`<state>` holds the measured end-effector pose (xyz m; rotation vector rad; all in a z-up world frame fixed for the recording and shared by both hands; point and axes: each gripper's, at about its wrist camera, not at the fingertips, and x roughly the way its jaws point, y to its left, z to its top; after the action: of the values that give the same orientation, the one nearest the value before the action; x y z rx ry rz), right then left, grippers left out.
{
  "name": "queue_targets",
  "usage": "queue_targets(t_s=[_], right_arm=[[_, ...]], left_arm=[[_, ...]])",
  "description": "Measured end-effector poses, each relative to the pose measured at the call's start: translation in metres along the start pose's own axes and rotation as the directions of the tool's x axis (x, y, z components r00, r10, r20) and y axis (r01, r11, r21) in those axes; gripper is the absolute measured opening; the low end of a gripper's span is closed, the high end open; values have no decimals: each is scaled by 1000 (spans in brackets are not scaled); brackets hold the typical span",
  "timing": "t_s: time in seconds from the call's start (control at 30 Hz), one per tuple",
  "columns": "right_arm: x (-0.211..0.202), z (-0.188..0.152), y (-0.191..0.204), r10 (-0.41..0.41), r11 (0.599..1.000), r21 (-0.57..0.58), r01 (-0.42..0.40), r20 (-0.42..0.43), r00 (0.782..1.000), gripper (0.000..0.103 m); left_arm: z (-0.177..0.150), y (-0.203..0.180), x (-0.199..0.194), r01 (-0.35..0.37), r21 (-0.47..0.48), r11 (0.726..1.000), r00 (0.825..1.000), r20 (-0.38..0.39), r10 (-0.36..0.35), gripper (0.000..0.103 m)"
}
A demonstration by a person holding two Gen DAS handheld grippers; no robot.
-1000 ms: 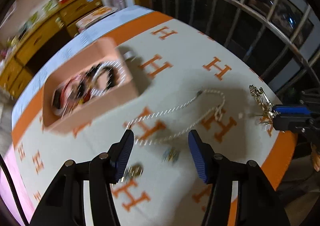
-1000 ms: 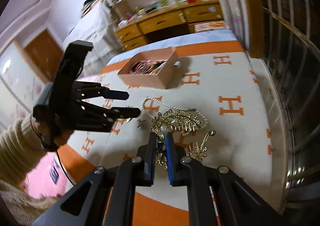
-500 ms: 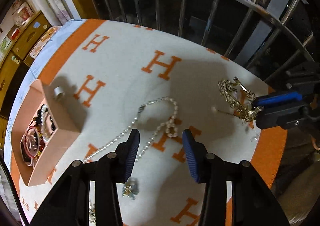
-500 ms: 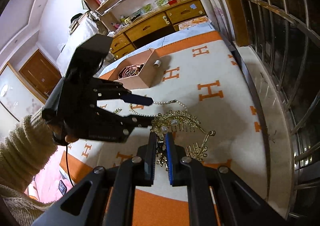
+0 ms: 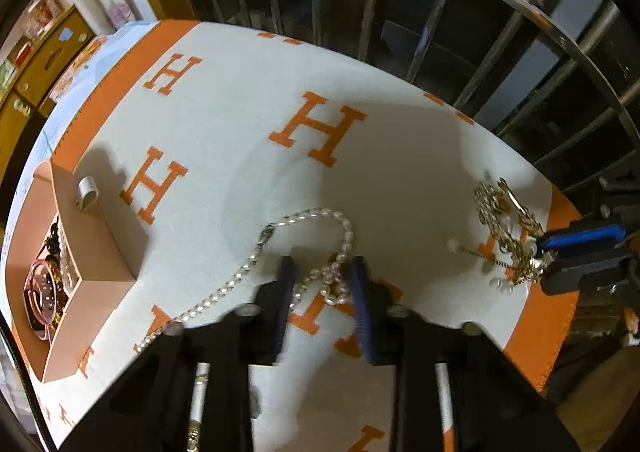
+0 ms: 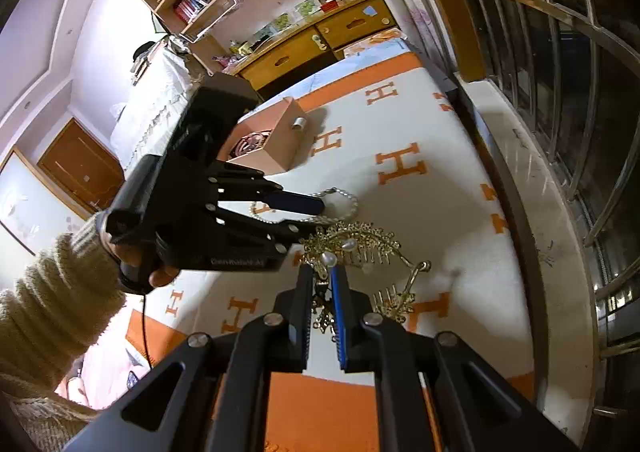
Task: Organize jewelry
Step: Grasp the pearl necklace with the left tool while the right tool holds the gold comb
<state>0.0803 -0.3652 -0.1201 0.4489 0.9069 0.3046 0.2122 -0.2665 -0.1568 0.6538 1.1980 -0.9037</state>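
Observation:
A white pearl necklace [image 5: 308, 220] lies looped on the white blanket with orange H marks. My left gripper [image 5: 322, 272] is open, its blue pads straddling the necklace's bunched loop [image 5: 332, 280] just above the blanket; it also shows in the right wrist view [image 6: 316, 216]. My right gripper [image 6: 322, 272] is shut on a gold hair comb ornament with pearls [image 6: 352, 242], which also shows in the left wrist view [image 5: 508, 228]. A pink open box [image 5: 100, 244] at the left holds bracelets and beads [image 5: 48, 272].
A small silver ring roll [image 5: 87, 192] sits by the box's far corner. Metal window bars [image 5: 440, 12] run along the blanket's far edge. A marble sill [image 6: 532, 212] borders the bed on the right. Wooden drawers [image 6: 320, 40] stand beyond.
My left gripper has dropped lower and forward onto the pearl necklace, its pads now around the bunched loop. The right gripper stays shut on the gold comb, barely moved.

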Motion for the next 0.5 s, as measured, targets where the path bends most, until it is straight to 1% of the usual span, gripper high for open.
queue_targets(t_s=[0.07, 0.17, 0.2, 0.23, 0.37, 0.47, 0.5], right_arm=[[2, -1, -1, 8, 1000, 9, -8, -4, 1000, 9], [4, 0, -1, 18, 1000, 15, -18, -7, 1000, 9], [4, 0, 0, 19, 1000, 14, -19, -7, 1000, 9], [5, 1, 2, 21, 1000, 11, -21, -8, 1000, 9], [6, 6, 7, 27, 1000, 0, -27, -6, 1000, 9], [5, 12, 16, 32, 999, -24, -31, 2, 1000, 9], [4, 14, 20, 32, 999, -33, -32, 5, 999, 9]], left_arm=[[0, 12, -1, 38, -67, 997, 999, -17, -39, 9], [-3, 20, -3, 53, -124, 991, 998, -23, -56, 7], [-4, 23, -6, 58, -149, 987, 998, -18, -61, 3], [-5, 25, -10, 64, -171, 983, 998, -10, -67, 2], [-16, 42, -38, 83, -260, 962, 996, 65, -68, 2], [-25, 58, -61, 105, -343, 933, 992, 108, -72, 2], [-29, 67, -70, 104, -367, 924, 990, 128, -60, 2]])
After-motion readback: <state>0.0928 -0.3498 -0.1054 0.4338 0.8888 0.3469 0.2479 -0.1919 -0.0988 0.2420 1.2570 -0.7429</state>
